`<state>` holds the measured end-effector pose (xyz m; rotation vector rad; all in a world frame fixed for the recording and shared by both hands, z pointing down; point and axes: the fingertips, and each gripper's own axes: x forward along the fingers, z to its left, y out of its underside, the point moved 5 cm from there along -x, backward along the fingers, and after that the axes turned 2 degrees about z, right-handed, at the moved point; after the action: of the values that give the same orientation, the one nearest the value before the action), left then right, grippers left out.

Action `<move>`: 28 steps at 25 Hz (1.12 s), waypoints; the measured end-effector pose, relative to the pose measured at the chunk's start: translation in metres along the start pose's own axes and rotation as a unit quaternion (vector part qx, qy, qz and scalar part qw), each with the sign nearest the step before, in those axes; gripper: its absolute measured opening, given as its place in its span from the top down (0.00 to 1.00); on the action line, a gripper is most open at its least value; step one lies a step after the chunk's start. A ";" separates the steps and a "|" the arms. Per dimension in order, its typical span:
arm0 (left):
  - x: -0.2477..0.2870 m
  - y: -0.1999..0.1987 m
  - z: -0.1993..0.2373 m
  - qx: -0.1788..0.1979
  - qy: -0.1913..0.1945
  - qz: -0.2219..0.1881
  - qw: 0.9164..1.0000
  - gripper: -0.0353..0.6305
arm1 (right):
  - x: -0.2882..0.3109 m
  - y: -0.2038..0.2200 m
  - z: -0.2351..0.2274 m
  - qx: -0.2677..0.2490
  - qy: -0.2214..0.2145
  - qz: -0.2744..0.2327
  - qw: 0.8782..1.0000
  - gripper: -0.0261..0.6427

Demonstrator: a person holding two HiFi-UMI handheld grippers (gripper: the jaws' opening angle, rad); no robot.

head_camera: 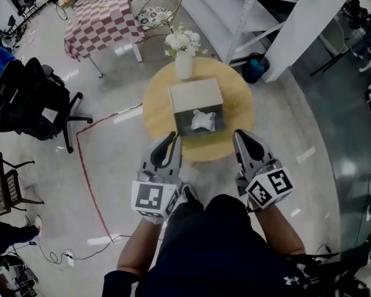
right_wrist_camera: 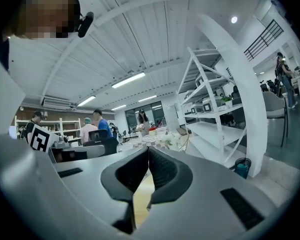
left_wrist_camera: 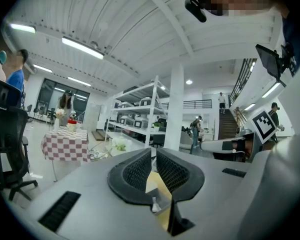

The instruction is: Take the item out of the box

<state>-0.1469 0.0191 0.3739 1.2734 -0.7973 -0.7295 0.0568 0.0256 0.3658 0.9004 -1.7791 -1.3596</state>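
Observation:
On a round wooden table (head_camera: 236, 99) stands a grey-and-cream box (head_camera: 196, 106), with a white tissue (head_camera: 202, 120) poking out of its open near side. My left gripper (head_camera: 167, 143) hovers at the table's near left edge, just short of the box, shut and holding nothing. My right gripper (head_camera: 245, 140) is level with it at the near right edge, also shut and empty. In the left gripper view the left gripper (left_wrist_camera: 153, 155) has its jaws pressed together over a sliver of the table (left_wrist_camera: 158, 186). The right gripper (right_wrist_camera: 148, 153) looks the same in the right gripper view.
A white vase of flowers (head_camera: 183, 62) stands on the table behind the box. A black office chair (head_camera: 32, 99) is at the left. Beyond are a checkered table (head_camera: 104, 18), a wire chair (head_camera: 158, 7), white shelving (head_camera: 234, 11) and a blue bin (head_camera: 255, 68). Red floor tape (head_camera: 88, 166) runs left of the table.

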 end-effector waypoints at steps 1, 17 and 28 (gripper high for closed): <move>0.002 0.001 0.002 -0.002 0.003 0.004 1.000 0.88 | 0.003 0.001 0.000 0.003 0.001 0.003 1.000 0.94; 0.061 0.044 0.020 0.009 0.004 0.075 0.997 0.88 | 0.054 0.019 -0.040 0.019 -0.016 0.049 0.998 0.94; 0.145 0.092 0.016 0.065 0.035 0.173 0.982 0.88 | 0.101 0.029 -0.099 0.049 -0.048 0.076 0.995 0.94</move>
<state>-0.0786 -0.0966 0.4828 1.2263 -0.9896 -0.3555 0.0877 -0.1015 0.4254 0.7448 -1.9600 -1.2458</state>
